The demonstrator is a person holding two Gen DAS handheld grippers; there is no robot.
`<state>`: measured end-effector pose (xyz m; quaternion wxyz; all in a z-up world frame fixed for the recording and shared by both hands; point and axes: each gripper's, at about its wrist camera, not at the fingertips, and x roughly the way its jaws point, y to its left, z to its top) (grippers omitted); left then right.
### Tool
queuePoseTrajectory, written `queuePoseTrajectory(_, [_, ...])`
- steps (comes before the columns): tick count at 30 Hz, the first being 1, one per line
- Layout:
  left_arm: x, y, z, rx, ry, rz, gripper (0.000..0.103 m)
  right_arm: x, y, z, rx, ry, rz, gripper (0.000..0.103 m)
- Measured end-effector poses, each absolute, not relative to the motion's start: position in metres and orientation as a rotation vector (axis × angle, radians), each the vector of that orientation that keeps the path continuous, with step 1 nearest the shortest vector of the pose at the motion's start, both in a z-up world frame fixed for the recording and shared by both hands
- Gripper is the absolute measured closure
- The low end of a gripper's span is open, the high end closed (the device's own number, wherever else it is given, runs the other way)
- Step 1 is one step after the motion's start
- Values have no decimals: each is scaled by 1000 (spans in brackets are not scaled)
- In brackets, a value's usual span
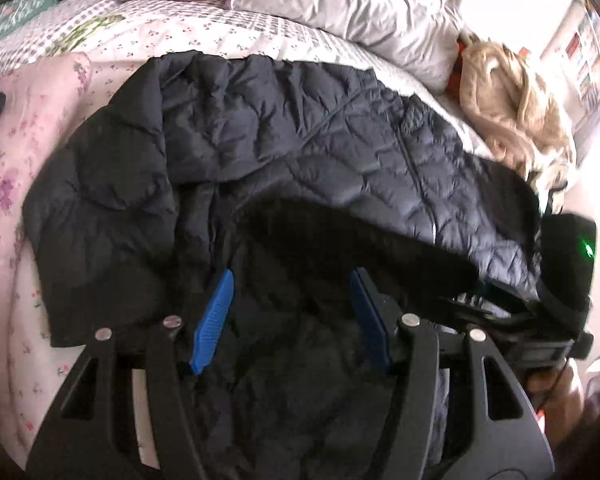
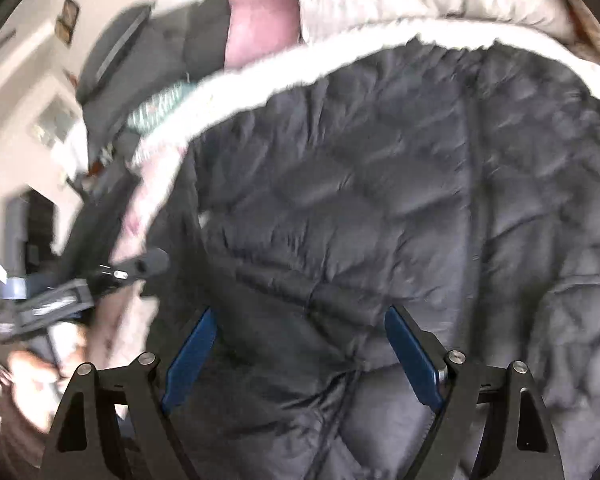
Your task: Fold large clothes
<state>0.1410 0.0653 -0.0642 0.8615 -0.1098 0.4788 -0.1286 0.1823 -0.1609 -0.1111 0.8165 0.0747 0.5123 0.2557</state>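
Blue fingers [image 1: 214,322] of the left gripper [image 1: 290,280] stand apart with nothing pinched, only dark quilted fabric lying below the gap. Same story on the right gripper [image 2: 300,316]: its jaws are spread wide over the cloth, gripping nothing. So both tools are released above the dark quilted jacket [image 1: 308,140], which lies spread across the bed [image 1: 28,168], one flap already doubled over on its left side and a dark lined hood or collar bunched near the grippers.

Now, the risks. That shell looks slick and puffy, and I'd judge the folded flap could spring back open with no one pinning it. Puffy fill also means a shallow pinch may catch only the top layer, so a lift would peel one layer away and spoil the fold underneath. The bed is soft and rumpled, so pressing down could drag the floral cover [image 1: 16,240] along with the jacket.

Watch the crowding too: the right gripper shows at the right edge of the left wrist view, close beside the jacket's edge, and the two tools could knock together if both go for the same hem. The right wrist view is smeared with blur, so picking a seam from it is guesswork. Off at the far side, the tan garment [image 1: 512,120] sits just beside the jacket and could snag.
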Motion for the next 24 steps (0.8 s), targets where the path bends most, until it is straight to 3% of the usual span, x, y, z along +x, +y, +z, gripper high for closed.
queuePoseTrajectory(1, [138,66,-64,-203,1005,-270,42,183,-151,-114,132,1090,552,21])
queuePoseTrajectory(3, [133,69,-62,-158,1002,-263,41,183,-139,-115,115,1086,569,38])
queuePoseTrajectory(5, [130,74,-63,-142,1002,-253,41,181,-136,-116,133,1095,588,70])
queuePoseTrajectory(8, [126,88,-62,-165,1006,-247,38,176,-140,-112,113,1085,590,91])
queuePoseTrajectory(14, [122,104,-55,-190,980,-255,38,148,-149,-90,35,1022,714,93])
queuePoseTrajectory(24, [124,114,-42,-257,932,-280,38,114,-141,-125,-196,1173,766,89])
